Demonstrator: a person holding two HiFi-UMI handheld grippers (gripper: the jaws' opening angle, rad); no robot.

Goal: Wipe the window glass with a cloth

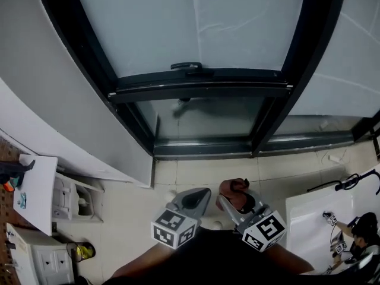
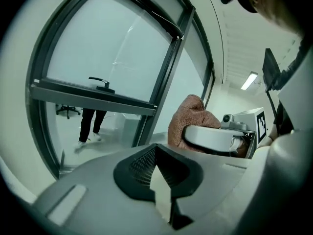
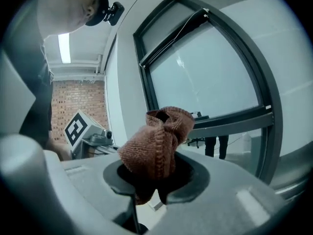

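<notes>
The window glass [image 1: 196, 22] fills the top of the head view inside a dark frame, with a black handle [image 1: 187, 66] on the crossbar. A brown knitted cloth [image 3: 156, 146] is bunched between the jaws of my right gripper [image 3: 151, 180], which is shut on it. In the head view that gripper [image 1: 234, 198] is low and centre with the cloth [image 1: 233, 190] at its tip. My left gripper [image 1: 195, 199] is beside it on the left. The left gripper [image 2: 166, 190] is shut with nothing in it. Both are held well short of the glass [image 2: 112, 53].
A white cabinet [image 1: 35, 189] stands at the left. At the right is a white table [image 1: 314, 218] with a person [image 1: 362, 230] by it. Through the lower pane I see someone's legs [image 2: 90, 124] and an office chair [image 2: 68, 110]. A brick wall [image 3: 78, 102] lies behind.
</notes>
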